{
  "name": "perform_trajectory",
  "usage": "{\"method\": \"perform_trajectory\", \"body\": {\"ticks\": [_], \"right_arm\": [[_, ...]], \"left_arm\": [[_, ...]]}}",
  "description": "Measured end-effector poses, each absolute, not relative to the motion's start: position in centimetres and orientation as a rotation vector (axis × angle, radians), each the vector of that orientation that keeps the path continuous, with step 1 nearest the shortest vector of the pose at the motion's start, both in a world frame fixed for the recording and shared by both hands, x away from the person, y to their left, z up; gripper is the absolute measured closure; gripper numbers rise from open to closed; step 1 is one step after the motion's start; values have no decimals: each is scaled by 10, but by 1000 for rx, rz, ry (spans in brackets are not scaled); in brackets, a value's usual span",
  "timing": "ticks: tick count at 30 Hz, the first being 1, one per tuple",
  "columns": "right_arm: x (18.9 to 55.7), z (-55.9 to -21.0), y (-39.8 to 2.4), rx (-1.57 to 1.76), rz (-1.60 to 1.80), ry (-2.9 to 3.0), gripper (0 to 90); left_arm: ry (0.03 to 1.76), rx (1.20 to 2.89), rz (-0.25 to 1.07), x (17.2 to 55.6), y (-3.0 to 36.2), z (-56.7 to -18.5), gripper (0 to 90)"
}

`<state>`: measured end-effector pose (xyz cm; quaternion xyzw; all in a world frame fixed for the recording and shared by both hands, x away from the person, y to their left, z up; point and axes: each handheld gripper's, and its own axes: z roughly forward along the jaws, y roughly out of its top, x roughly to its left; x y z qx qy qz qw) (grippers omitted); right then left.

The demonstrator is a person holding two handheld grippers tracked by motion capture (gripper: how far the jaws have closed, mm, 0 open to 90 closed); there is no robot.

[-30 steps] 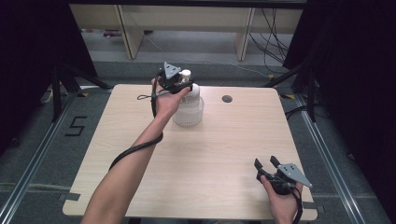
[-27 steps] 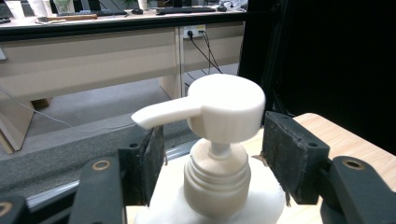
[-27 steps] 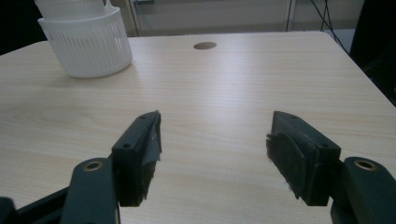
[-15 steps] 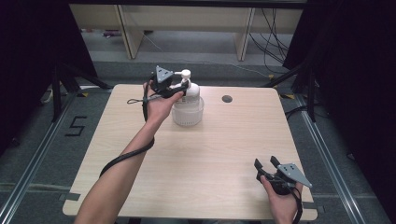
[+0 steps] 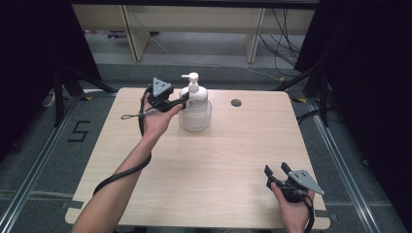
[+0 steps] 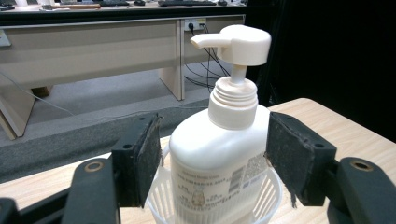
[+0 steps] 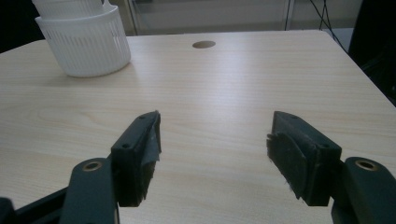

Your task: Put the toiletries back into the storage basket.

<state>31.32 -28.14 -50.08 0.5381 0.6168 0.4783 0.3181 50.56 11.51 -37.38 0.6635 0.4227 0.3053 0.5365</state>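
Wide bare table (image 5: 218, 160) between both grippers; only the pump bottle (image 5: 195, 99) in its white basket (image 5: 195, 120) obstructing the far middle.

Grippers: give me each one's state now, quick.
Left gripper: open, just widened, fingers either side of the pump bottle, not pressing.
Right gripper: open, holding nothing.

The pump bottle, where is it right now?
In the high view the pump bottle stands upright in a white basket at the table's far middle, beside the left gripper.

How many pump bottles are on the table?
1: the white pump bottle stands in the white slatted basket at the table's far middle, between the left claw's open jaws.
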Motion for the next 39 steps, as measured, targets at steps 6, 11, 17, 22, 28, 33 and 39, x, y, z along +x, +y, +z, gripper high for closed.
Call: {"method": "perform_trajectory", "body": {"ticks": [6,11,17,22,28,33,39], "right_arm": [[313,-501,-282,1408,1255,1623,346],[314,-502,-282,1386,1256,1616,347],[313,-502,-281,1412,1260,1625,347],[313,-502,-281,1413,1260,1622,347],[313,-501,-282,1393,1239,1624,347],[313,-501,-283,1374,1234,1619,347],[314,-503,-280,1382,1266,1614,347]], "left_arm": [[981,1577,730,493,121,-375,348],[988,1574,720,481,126,-378,344],[994,1563,713,470,132,-384,342],[982,1564,715,461,135,-387,343],[961,1571,720,444,140,-395,342],[952,1567,739,434,149,-402,344],[966,1573,752,424,160,-412,346]]}}
